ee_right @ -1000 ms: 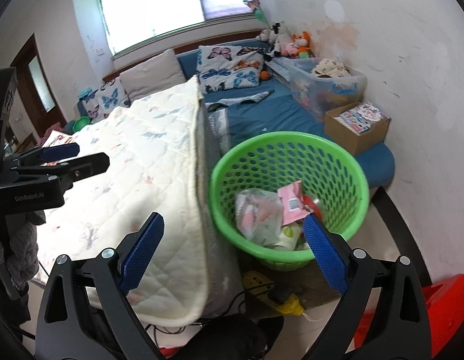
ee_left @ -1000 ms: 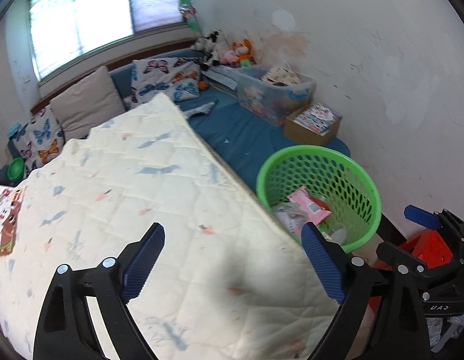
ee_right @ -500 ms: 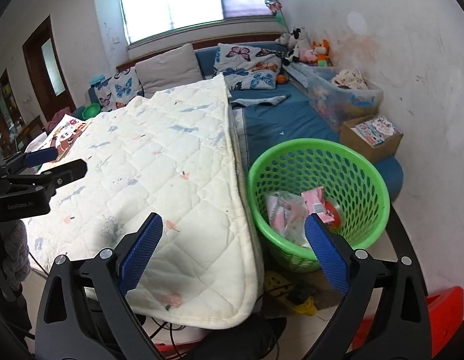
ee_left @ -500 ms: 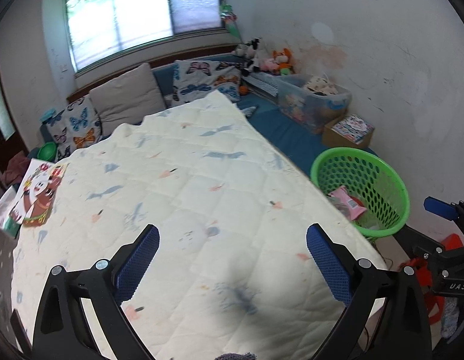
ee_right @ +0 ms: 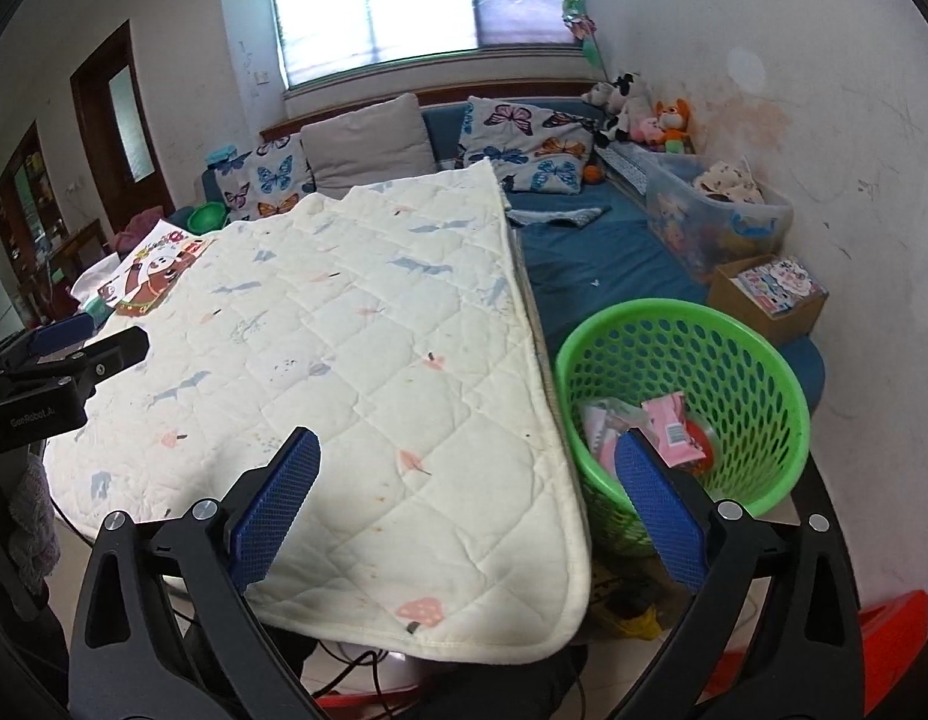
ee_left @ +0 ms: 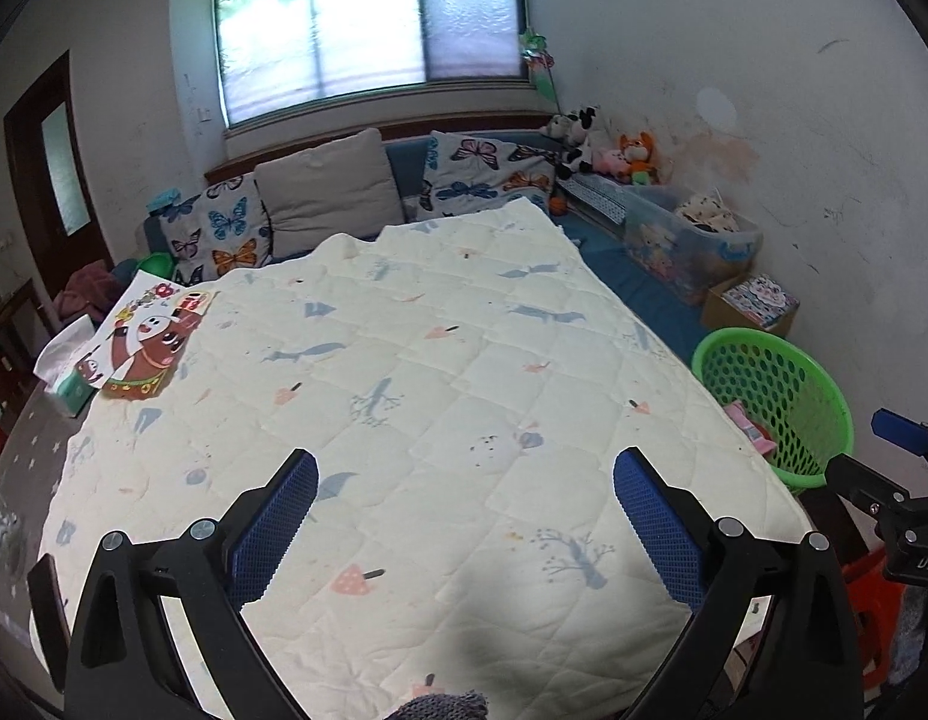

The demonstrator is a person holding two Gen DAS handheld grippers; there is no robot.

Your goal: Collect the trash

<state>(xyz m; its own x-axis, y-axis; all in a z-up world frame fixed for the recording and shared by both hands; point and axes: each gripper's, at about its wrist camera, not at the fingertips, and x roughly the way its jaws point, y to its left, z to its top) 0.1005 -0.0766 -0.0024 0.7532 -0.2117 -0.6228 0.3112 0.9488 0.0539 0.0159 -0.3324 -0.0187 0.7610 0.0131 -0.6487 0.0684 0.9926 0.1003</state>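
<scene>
A green mesh basket [ee_right: 758, 330] stands on the floor right of the quilt-covered table [ee_right: 356, 372]; it also shows in the left wrist view [ee_left: 818, 384]. It holds a pink wrapper [ee_right: 674, 429], a crumpled clear packet [ee_right: 608, 420] and a red item [ee_right: 701, 441]. My right gripper [ee_right: 467, 510] is open and empty, above the quilt's front right corner, beside the basket. My left gripper [ee_left: 464, 525] is open and empty over the quilt's [ee_left: 404, 390] near edge.
A cartoon picture book [ee_left: 152, 336] and a tissue box [ee_left: 68, 372] lie at the quilt's far left. A blue sofa with butterfly cushions [ee_right: 524, 144], a clear storage bin [ee_right: 716, 216] and a cardboard box [ee_right: 770, 294] stand behind. A red stool [ee_right: 884, 636] sits bottom right.
Both grippers have drawn back and risen away from the basket, swinging left over the quilt. Both stay open and empty.
</scene>
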